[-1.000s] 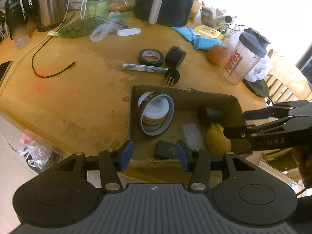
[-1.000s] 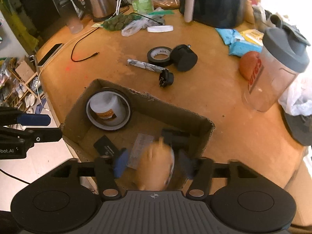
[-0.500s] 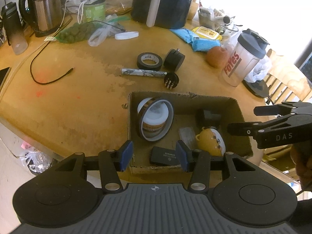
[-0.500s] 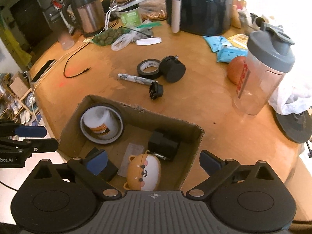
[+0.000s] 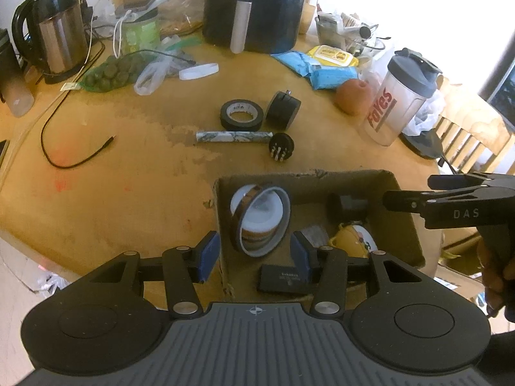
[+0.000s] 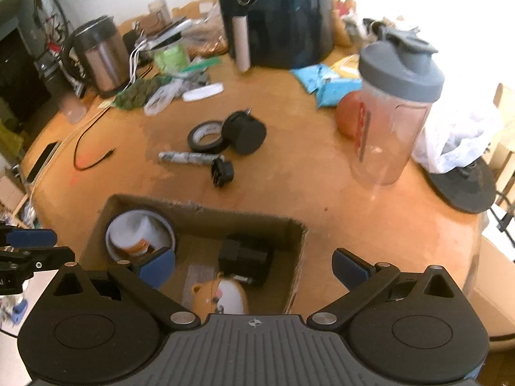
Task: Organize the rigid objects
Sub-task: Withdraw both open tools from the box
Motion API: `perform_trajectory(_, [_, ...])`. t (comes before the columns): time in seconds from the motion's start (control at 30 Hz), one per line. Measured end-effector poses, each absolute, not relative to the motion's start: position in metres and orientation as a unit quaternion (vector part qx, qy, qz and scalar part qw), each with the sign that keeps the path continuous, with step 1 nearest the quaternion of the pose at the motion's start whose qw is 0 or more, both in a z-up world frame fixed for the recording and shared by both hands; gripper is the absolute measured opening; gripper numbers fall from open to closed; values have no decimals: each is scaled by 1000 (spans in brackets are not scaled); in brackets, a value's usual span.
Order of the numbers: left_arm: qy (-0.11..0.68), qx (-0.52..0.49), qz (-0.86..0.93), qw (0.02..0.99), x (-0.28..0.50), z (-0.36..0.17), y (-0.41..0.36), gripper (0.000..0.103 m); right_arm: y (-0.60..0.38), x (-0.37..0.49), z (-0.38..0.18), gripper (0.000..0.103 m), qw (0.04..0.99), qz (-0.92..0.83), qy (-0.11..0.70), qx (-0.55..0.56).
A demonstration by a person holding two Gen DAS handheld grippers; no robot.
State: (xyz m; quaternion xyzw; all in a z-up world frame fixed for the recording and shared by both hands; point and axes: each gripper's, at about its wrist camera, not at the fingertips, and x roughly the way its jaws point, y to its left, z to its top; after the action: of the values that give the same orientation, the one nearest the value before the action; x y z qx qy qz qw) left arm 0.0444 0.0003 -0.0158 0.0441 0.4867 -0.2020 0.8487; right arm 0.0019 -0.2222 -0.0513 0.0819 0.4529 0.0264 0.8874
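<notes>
A cardboard box (image 5: 399,222) (image 6: 244,220) on the wooden table holds a tape roll around a white jar (image 5: 260,218) (image 6: 140,236), a black block (image 5: 347,206) (image 6: 246,257), a yellow bear toy (image 5: 354,243) (image 6: 222,296) and a flat black case (image 5: 283,280). Beyond the box lie a black tape roll (image 5: 241,114) (image 6: 206,136), a black caster wheel (image 5: 283,109) (image 6: 246,132), a patterned tube (image 5: 233,136) (image 6: 186,157) and a round black plug (image 5: 281,146) (image 6: 222,170). My left gripper (image 5: 254,254) is open and empty at the box's near left edge. My right gripper (image 6: 252,268) is wide open and empty above the box.
An air fryer (image 5: 257,3), a kettle (image 5: 56,35), a shaker bottle (image 5: 402,96) (image 6: 392,106), an orange fruit (image 5: 352,96), blue packets (image 5: 322,70), a bag of green balls (image 5: 112,70), a black cable (image 5: 74,151) and a white bag (image 6: 457,141) crowd the far table.
My right gripper has opened and let the yellow bear toy go into the box, then drawn up and back. My left gripper has stayed about where it was.
</notes>
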Motion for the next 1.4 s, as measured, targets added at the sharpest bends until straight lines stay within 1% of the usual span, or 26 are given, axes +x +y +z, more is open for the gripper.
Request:
perform_trajectory(0.17, [484,53,-214,847,54,-15,-1,48,-224,6,-52,103,889,4,452,77])
perform_trajectory(0.37, [482,62,-224,845,64,-15,-2,48,-220,12,-52,103,891,-18,452,42])
perform_trajectory(0.6, [479,64,-229,845,74,-16,2,48,-220,25,-55,103,881,-43,470,27])
perform_trajectory(0.93, [480,70,-232,843,85,-18,4,48,-220,43,-59,103,860,10,504,75])
perform_trajectory(1.27, [479,63,-217,848,90,-14,-2,48,-219,72,-61,103,851,43,521,56])
perform_trajectory(1.4, [481,57,-210,849,89,-14,-2,48,-215,84,-61,103,854,64,514,46])
